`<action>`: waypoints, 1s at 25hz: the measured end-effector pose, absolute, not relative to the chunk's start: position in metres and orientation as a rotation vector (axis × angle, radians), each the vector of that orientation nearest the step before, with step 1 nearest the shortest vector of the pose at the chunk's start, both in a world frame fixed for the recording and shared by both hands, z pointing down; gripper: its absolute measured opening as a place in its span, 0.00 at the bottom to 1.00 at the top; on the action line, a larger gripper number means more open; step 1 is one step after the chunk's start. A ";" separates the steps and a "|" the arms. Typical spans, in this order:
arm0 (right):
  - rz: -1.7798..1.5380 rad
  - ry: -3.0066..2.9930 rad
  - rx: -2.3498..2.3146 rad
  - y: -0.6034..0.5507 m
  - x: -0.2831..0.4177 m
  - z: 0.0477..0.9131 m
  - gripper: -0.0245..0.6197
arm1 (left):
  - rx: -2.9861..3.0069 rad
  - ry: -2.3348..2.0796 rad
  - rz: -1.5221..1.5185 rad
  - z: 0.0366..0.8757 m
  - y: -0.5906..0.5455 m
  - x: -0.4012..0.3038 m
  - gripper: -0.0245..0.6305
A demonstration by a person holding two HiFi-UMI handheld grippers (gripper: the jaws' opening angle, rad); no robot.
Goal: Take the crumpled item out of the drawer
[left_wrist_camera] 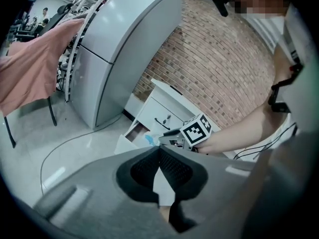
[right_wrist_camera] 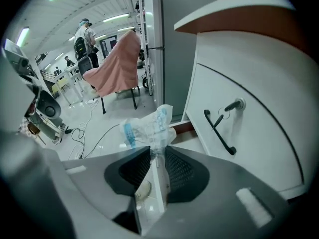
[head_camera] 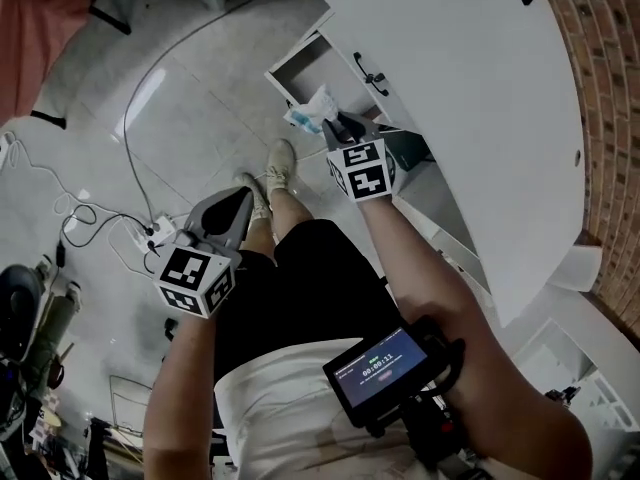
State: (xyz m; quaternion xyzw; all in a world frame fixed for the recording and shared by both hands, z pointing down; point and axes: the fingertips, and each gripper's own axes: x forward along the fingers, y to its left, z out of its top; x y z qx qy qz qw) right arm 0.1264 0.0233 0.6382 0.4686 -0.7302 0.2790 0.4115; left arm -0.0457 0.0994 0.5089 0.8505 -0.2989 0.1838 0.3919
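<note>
Open floor (head_camera: pixel 200 98) beside drawer (head_camera: pixel 308 63); right gripper (head_camera: pixel 338 124) fingers pinching crumpled item (head_camera: pixel 312 108) (left gripper (head_camera: pixel 243 196) fingers together).

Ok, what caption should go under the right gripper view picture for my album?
The right gripper pinches a crumpled plastic wrapper beside a white cabinet with a black handle.

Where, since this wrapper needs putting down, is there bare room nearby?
The white cabinet top is bare almost throughout. The floor between the open drawer and the looping cable is also free. It is crowded at lower left, around the power strip and tangled wires.
</note>
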 end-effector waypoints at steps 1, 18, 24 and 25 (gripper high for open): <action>0.697 -1.848 1.183 0.025 0.124 0.630 0.20 | 2.165 -0.761 0.469 0.504 0.100 -0.048 0.04; 0.621 -2.001 1.252 0.042 0.107 0.501 0.19 | 2.260 -0.790 0.427 0.424 0.104 -0.068 0.04; 0.621 -2.030 1.277 0.052 0.114 0.463 0.19 | 2.278 -0.855 0.398 0.398 0.098 -0.080 0.04; 0.615 -2.038 1.271 0.054 0.113 0.457 0.19 | 2.283 -0.859 0.395 0.393 0.098 -0.080 0.04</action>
